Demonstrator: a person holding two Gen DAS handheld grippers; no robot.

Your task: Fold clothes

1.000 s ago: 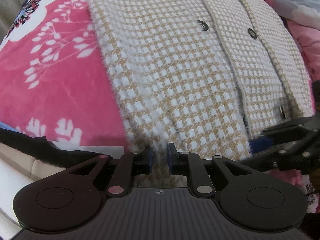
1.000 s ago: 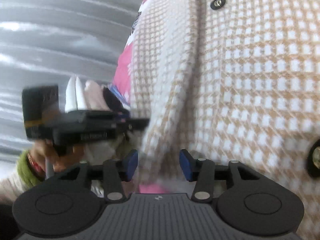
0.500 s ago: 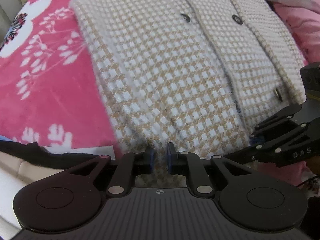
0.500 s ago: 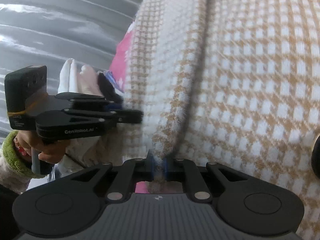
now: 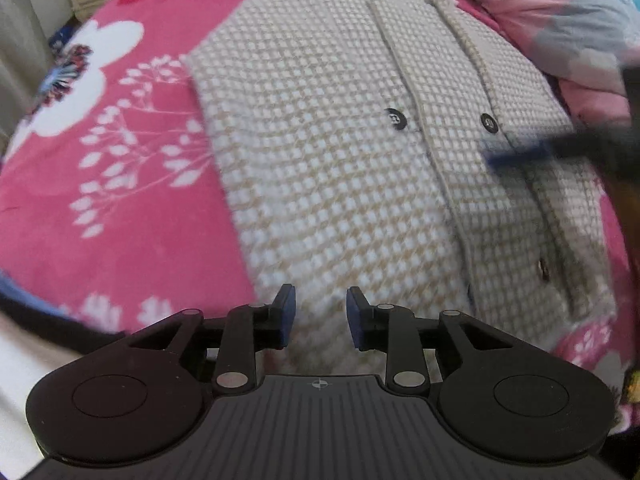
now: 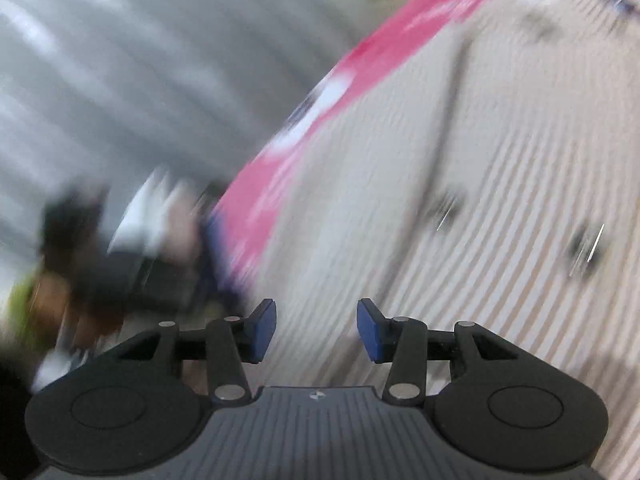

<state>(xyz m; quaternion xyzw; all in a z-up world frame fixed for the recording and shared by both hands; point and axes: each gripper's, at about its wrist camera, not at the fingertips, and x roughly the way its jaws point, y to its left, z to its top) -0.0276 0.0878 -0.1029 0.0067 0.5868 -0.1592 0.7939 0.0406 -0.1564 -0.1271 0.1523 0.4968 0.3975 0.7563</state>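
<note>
One cardigan (image 5: 328,152) lies flat on the pink blanket (image 5: 100,200), sides apparently folded in, buttons up. Left gripper (image 5: 320,314) and right gripper (image 6: 316,330): jaws have just been opening, both now parted, nothing between them. Remaining, by my judgement: the crosswise fold, hem to collar.

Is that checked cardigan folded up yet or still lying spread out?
Partly folded: the cardigan lies flat on the pink blanket, narrowed to a strip, with no sleeves showing.
</note>
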